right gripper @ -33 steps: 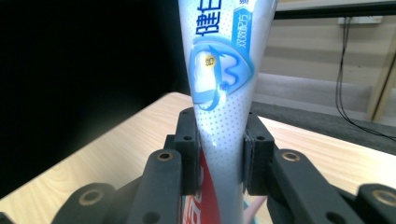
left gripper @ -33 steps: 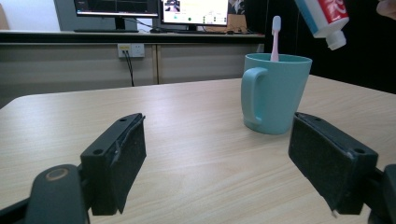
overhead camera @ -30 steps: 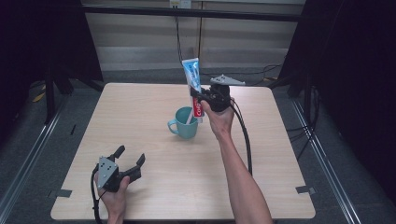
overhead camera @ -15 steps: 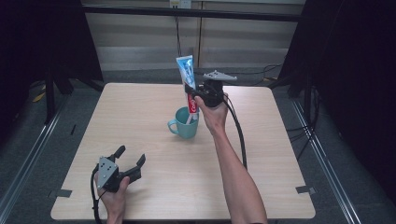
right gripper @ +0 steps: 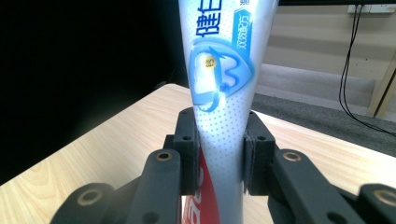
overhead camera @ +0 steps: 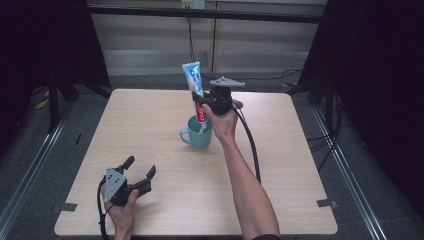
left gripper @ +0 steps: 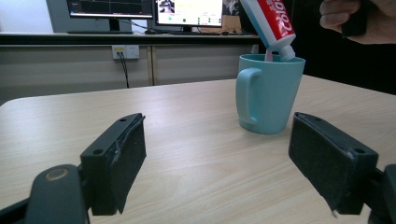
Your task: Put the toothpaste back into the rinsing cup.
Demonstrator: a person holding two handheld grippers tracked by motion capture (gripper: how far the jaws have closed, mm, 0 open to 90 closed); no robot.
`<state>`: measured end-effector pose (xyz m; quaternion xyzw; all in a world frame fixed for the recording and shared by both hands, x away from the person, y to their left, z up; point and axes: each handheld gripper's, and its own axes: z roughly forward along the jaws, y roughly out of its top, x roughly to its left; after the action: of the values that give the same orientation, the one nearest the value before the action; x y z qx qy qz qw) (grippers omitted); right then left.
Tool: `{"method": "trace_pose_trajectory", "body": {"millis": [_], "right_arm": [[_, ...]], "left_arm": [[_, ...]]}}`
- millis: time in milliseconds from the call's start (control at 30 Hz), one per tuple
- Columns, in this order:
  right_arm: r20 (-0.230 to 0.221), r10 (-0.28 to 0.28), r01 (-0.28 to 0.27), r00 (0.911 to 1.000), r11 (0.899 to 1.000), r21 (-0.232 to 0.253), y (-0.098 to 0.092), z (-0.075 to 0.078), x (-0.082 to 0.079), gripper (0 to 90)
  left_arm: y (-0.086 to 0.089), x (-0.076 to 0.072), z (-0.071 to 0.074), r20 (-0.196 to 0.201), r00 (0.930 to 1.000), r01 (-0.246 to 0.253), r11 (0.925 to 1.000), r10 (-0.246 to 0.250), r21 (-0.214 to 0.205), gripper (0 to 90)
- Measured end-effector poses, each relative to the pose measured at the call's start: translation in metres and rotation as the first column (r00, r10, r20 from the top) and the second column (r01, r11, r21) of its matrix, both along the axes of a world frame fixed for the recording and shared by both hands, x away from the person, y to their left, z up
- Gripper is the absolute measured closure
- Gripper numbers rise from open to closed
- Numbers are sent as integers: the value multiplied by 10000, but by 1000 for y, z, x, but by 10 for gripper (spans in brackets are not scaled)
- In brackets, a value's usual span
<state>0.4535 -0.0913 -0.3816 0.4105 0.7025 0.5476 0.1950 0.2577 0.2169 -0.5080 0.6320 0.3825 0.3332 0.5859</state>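
A teal mug [overhead camera: 197, 136] stands mid-table with its handle to the left. A white, blue and red toothpaste tube [overhead camera: 194, 82] stands upright over it, tilted slightly left, cap end down at the mug's rim. My right gripper [overhead camera: 202, 107] is shut on the tube's lower part; in the right gripper view both pads press its sides [right gripper: 219, 154] and the tube [right gripper: 222, 93] rises between them. My left gripper [overhead camera: 140, 167] rests open near the table's front left. In its own view the jaws are wide apart [left gripper: 224, 158], empty, facing the mug [left gripper: 268, 93] and the tube [left gripper: 273, 21].
The wooden table [overhead camera: 300, 165] is bare around the mug. A black cable [overhead camera: 252, 150] trails from the right gripper along the forearm. Dark frame posts stand at the far corners. A desk with monitors [left gripper: 187, 11] lies beyond the table in the left gripper view.
The right hand has carried the tube leftward and slightly down, bringing its cap end over the mug's mouth. The left gripper has stayed put.
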Motion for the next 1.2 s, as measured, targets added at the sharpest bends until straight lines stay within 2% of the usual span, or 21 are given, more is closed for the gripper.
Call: {"method": "trace_pose_trajectory", "body": {"millis": [500, 600, 700, 733, 1200], "right_arm": [[-234, -170, 171, 9996, 9999, 15, -4, -17, -3, 716], [-311, -158, 159, 9994, 9999, 18, -4, -22, -4, 715], [-367, -92, 89, 9993, 9999, -73, -3, -26, -5, 715], [-393, -98, 95, 9992, 9999, -60, -3, -26, -5, 715], [-517, -196, 192, 9985, 9998, -90, -9, -41, -14, 708]], "left_arm": [[0, 0, 0, -18, 10000, 9, 10000, -8, 89, 189], [-1, 0, 0, -55, 10000, 65, 10000, -65, -14, 189], [0, 1, 0, -24, 10000, 9, 10000, -9, 2, 189], [0, 1, 0, 30, 10000, -6, 9999, 6, 140, 189], [0, 1, 1, -51, 10000, 22, 9999, -22, 168, 190]]}}
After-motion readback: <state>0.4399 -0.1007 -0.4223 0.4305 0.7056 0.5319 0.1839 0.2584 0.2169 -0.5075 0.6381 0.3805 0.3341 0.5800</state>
